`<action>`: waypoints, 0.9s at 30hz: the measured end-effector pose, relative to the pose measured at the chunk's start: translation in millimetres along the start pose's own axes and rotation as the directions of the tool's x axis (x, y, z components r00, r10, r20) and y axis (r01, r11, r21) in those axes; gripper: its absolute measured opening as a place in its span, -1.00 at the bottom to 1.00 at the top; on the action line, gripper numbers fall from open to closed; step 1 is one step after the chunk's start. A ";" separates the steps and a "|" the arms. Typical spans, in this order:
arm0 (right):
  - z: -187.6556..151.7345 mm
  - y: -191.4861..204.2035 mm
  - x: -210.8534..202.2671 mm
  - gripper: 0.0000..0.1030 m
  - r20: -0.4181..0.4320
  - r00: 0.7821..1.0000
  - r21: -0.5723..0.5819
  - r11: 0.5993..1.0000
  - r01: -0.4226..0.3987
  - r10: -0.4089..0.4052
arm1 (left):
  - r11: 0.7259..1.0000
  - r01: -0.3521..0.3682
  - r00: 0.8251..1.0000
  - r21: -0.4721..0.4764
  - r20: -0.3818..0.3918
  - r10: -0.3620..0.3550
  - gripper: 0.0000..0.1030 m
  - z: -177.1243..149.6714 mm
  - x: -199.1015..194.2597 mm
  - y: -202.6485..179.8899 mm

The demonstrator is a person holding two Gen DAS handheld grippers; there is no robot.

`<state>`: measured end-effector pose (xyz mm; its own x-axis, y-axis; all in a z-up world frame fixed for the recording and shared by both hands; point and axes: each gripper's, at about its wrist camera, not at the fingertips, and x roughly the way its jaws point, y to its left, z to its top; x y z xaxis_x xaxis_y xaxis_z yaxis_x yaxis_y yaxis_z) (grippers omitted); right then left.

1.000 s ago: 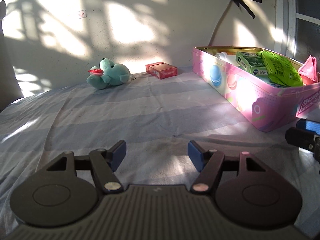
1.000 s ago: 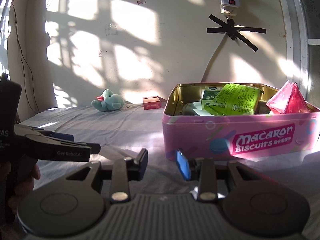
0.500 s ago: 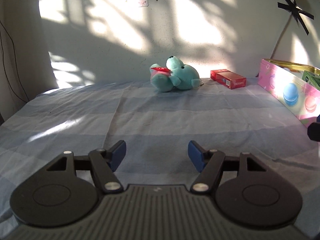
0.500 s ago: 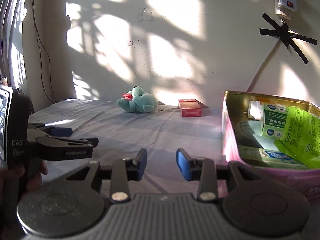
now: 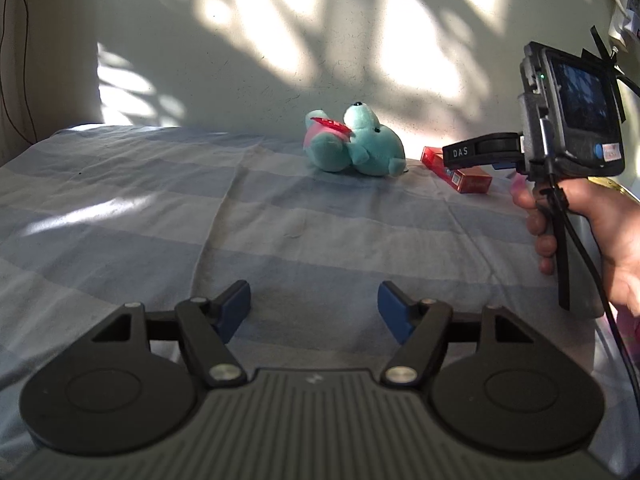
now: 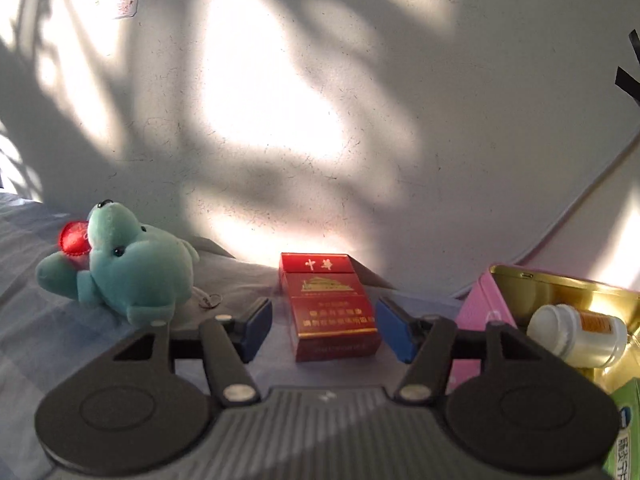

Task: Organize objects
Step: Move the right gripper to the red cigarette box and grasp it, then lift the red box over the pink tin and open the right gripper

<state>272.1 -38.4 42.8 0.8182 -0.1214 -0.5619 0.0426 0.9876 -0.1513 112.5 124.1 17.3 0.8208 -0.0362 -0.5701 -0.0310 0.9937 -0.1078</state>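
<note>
covering bed: striped sheet (image 5: 160, 216); sunlit wall (image 5: 240, 40)

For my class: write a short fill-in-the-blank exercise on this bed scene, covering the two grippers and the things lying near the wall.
1. The right gripper has its open jaws on either side of a ____ box.
2. The teal plush toy lies to the ____ of that box in the right wrist view.
3. A white bottle lies inside the ____ tin.
4. The left gripper holds ____.

Missing words: red; left; pink; nothing
</note>
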 end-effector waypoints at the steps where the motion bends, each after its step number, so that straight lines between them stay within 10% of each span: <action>1: 1.1 -2.9 10.3 0.18 -0.027 1.000 0.011 1.000 -0.009 0.009 | 1.000 0.001 1.000 0.005 -0.002 -0.001 0.49 0.1 0.4 -1.2; 4: -2.1 0.7 28.7 0.50 -0.060 0.998 -0.036 0.999 0.010 -0.013 | 1.000 0.001 1.000 0.023 -0.004 -0.001 0.50 0.0 0.7 -3.7; 20: -54.9 -5.5 -40.2 0.19 -0.076 0.982 0.016 0.985 -0.174 0.175 | 0.998 0.035 0.999 -0.055 0.001 -0.035 0.56 5.5 3.6 13.0; 27: -112.5 -28.9 -141.1 0.13 -0.125 0.909 -0.086 0.908 -0.409 0.398 | 0.976 0.187 0.982 -0.115 0.013 -0.187 0.55 5.6 2.4 26.4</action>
<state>90.9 -61.0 34.9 0.6888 0.2697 -0.6729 -0.3454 0.9382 0.0225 116.9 150.8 17.7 0.8192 -0.2202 -0.5296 0.0581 0.9505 -0.3054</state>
